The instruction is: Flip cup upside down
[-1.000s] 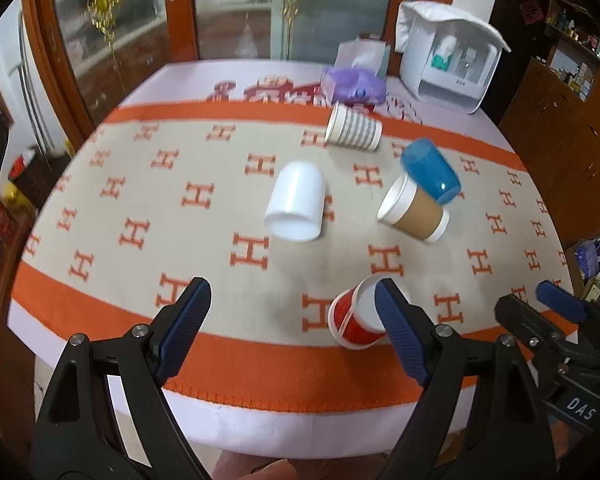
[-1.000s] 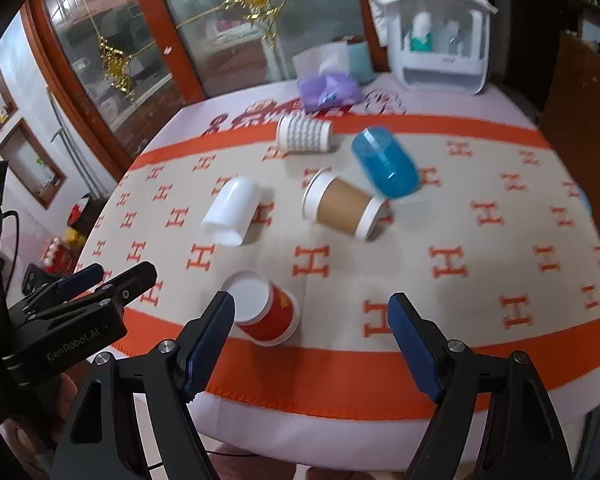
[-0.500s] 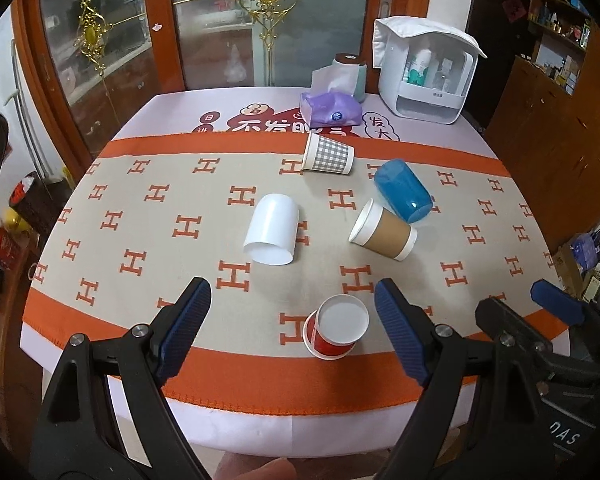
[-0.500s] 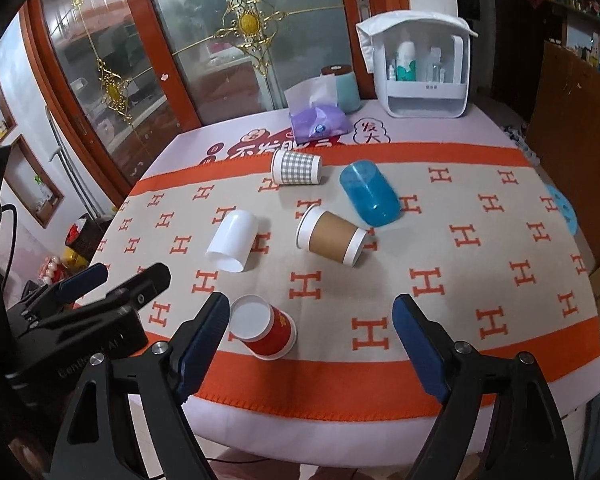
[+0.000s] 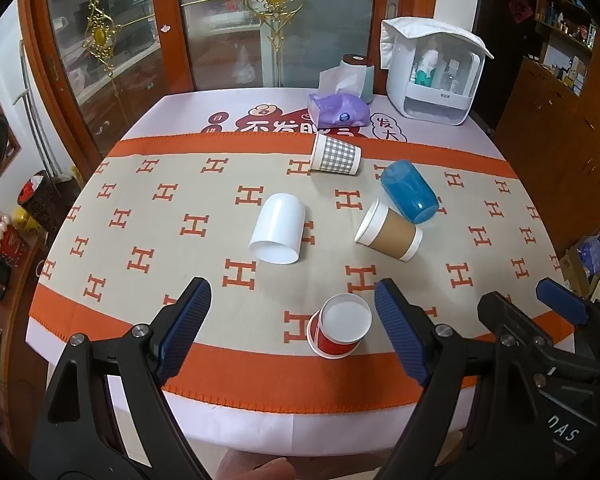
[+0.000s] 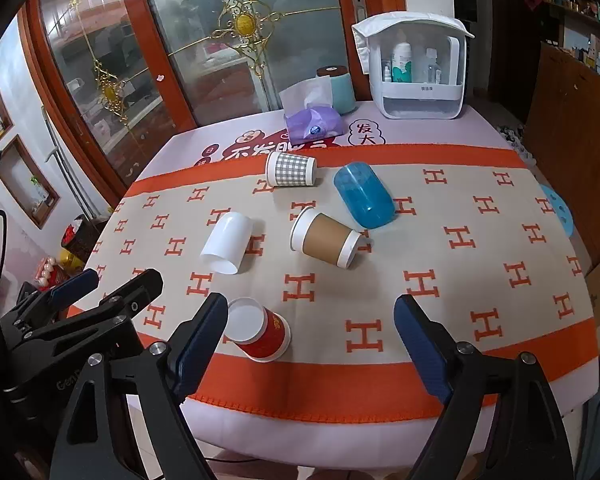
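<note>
Several cups lie on their sides on the orange-and-beige cloth. A red paper cup [image 5: 339,330] [image 6: 258,329] lies nearest, by the front orange band. Farther off lie a white cup [image 5: 278,229] [image 6: 225,247], a brown paper cup [image 5: 389,230] [image 6: 325,239], a blue plastic cup [image 5: 407,191] [image 6: 364,195] and a checked cup [image 5: 335,155] [image 6: 291,169]. My left gripper [image 5: 288,316] is open and empty, held back above the table's front edge. My right gripper [image 6: 312,334] is open and empty beside it, to the right.
At the back stand a purple tissue pack [image 5: 338,110], a teal roll [image 5: 358,72] and a white storage box [image 5: 436,70]. Glass cabinet doors stand behind the table. A wooden cabinet [image 5: 560,120] is at the right. The table edge [image 5: 300,424] is just below the grippers.
Both grippers have pulled back and up from the table, so the cups look smaller and farther. The cups have not moved. Both jaws stay open.
</note>
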`<state>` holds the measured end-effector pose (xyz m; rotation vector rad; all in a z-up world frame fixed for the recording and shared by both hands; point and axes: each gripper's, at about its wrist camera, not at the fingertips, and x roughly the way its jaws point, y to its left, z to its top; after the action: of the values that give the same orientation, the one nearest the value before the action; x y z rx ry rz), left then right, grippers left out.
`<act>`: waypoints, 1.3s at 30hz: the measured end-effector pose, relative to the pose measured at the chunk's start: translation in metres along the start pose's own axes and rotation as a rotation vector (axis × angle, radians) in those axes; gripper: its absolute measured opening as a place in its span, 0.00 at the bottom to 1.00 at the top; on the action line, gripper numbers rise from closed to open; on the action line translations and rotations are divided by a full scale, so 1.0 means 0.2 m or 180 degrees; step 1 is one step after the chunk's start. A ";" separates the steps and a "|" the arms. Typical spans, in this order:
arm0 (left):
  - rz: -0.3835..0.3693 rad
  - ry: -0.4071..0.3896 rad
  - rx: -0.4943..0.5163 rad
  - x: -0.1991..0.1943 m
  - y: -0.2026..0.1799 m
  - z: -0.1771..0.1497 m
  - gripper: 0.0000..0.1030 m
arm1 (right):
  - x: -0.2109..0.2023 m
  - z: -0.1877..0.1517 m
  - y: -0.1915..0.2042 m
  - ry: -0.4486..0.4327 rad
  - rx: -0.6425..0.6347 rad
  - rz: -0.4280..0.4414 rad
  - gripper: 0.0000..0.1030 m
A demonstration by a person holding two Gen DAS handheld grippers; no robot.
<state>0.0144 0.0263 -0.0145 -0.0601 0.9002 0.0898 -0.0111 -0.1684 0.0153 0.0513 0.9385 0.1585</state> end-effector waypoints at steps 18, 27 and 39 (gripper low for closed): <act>0.0002 0.0007 -0.0013 -0.01 0.02 -0.02 0.80 | 0.01 -0.02 -0.02 0.0022 0.0028 -0.0026 0.86; -0.0009 0.0031 -0.0021 -0.03 0.04 -0.07 0.80 | 0.00 -0.06 -0.02 0.0042 0.0031 -0.0029 0.86; -0.0001 0.0054 -0.0034 -0.04 0.06 -0.08 0.80 | 0.00 -0.09 0.00 0.0056 0.0022 -0.0018 0.86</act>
<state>-0.0047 0.0372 -0.0189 -0.0710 0.9168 0.0939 -0.0252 -0.1693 0.0049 0.0539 0.9566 0.1507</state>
